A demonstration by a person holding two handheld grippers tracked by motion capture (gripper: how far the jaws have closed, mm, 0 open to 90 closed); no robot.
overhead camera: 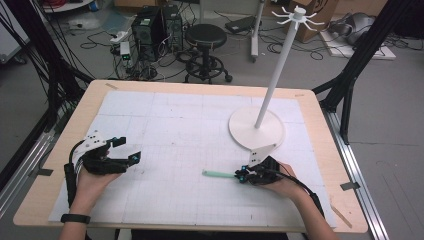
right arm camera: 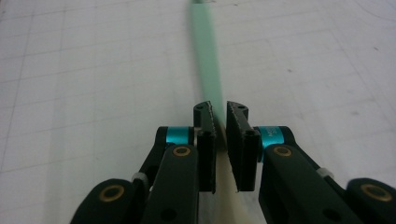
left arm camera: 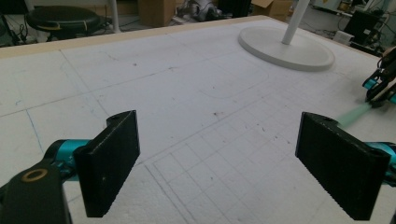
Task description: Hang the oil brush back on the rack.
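Note:
A slim pale-green stick (overhead camera: 218, 174) lies flat on the white gridded mat (overhead camera: 175, 125), pointing left. My right gripper (overhead camera: 240, 175) is shut on its right end. In the right gripper view the two black pads (right arm camera: 206, 122) press on the green stick (right arm camera: 205, 51), which runs away from the jaws; a cream-coloured part of it shows beneath them. My left gripper (overhead camera: 128, 150) rests at the mat's left side, open wide with nothing between its jaws. The left gripper (left arm camera: 233, 158) looks across the mat toward the green stick (left arm camera: 355, 113) and the right gripper (left arm camera: 376, 91).
A white hanger stand (overhead camera: 256, 128) with a round base and a tall pole topped by pegs stands at the mat's back right, just beyond my right hand. The wooden table edge (overhead camera: 200, 86) frames the mat. A stool and computers sit on the floor behind.

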